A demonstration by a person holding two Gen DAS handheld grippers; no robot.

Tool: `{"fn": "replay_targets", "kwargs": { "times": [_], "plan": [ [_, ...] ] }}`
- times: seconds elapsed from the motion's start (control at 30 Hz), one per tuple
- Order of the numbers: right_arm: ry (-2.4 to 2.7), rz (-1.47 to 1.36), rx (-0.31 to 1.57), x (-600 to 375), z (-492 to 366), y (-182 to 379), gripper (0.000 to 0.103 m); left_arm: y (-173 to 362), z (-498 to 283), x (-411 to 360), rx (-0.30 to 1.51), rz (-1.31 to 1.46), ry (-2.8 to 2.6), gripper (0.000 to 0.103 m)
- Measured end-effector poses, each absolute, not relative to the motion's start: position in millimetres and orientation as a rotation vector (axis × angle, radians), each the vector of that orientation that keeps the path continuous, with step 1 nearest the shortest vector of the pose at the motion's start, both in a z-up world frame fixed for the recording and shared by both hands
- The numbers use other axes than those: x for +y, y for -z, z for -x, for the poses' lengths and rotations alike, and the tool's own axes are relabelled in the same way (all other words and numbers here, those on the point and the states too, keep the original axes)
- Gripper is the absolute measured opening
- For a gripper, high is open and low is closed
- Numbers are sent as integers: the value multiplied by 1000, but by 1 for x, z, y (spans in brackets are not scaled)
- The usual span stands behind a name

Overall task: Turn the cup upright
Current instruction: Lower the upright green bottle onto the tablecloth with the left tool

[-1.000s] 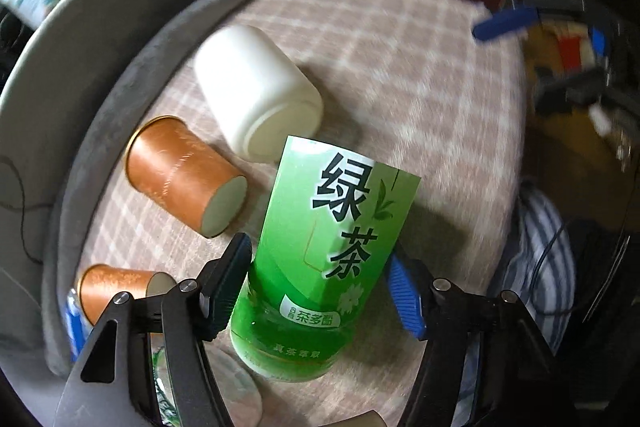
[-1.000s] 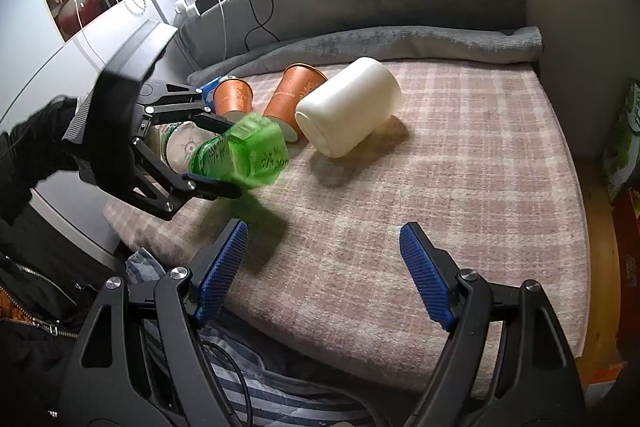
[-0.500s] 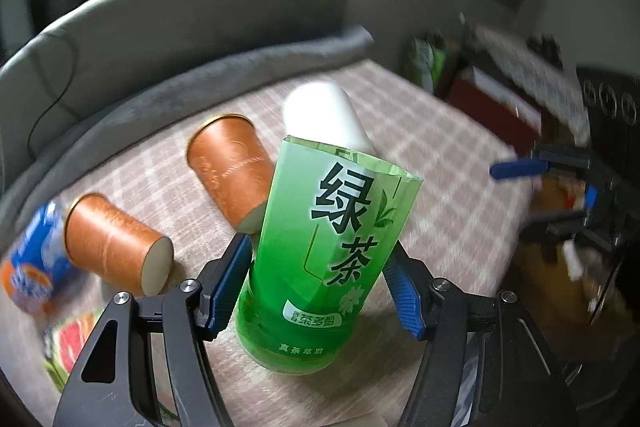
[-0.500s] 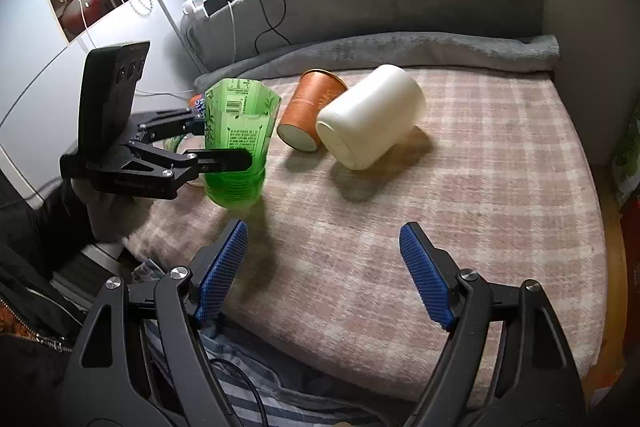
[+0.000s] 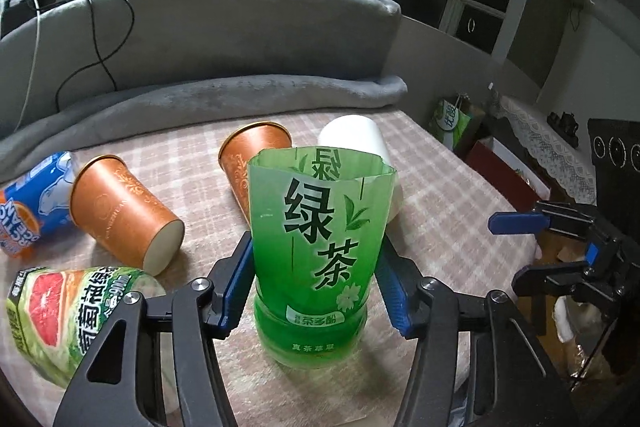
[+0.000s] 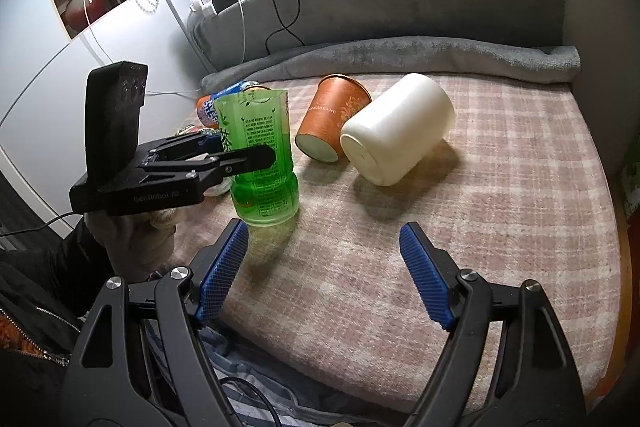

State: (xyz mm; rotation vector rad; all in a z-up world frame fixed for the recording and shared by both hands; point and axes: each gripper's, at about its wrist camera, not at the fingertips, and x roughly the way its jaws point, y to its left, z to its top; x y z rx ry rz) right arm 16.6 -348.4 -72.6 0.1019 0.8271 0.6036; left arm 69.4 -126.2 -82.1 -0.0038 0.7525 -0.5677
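Note:
The green tea cup [image 5: 316, 259], a cut green plastic bottle with its open end up, stands upright on the checked cloth [image 5: 440, 211]. My left gripper [image 5: 314, 291] is shut on the green cup at mid-height; it also shows in the right wrist view [image 6: 256, 157], gripping the cup [image 6: 260, 163], whose base rests on the cloth. My right gripper [image 6: 324, 275] is open and empty, near the front edge, to the right of the green cup.
Two orange paper cups [image 5: 124, 215] [image 5: 248, 159] and a white cup [image 6: 396, 135] lie on their sides behind the green one. A blue can [image 5: 32, 203] and a grapefruit-label bottle [image 5: 68, 315] lie at left. A grey padded rim [image 5: 240, 95] runs along the back.
My left gripper has turned the green cup from tilted on its side to upright and lowered it onto the cloth. The right gripper has stayed open and nearly still.

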Motion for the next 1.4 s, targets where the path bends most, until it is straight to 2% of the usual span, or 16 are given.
{"fn": "replay_targets", "kwargs": {
  "times": [1.4],
  "plan": [
    [-541, -161, 808, -345, -11, 68, 81, 83, -33, -130, 732, -74, 574, 56]
  ]
}}
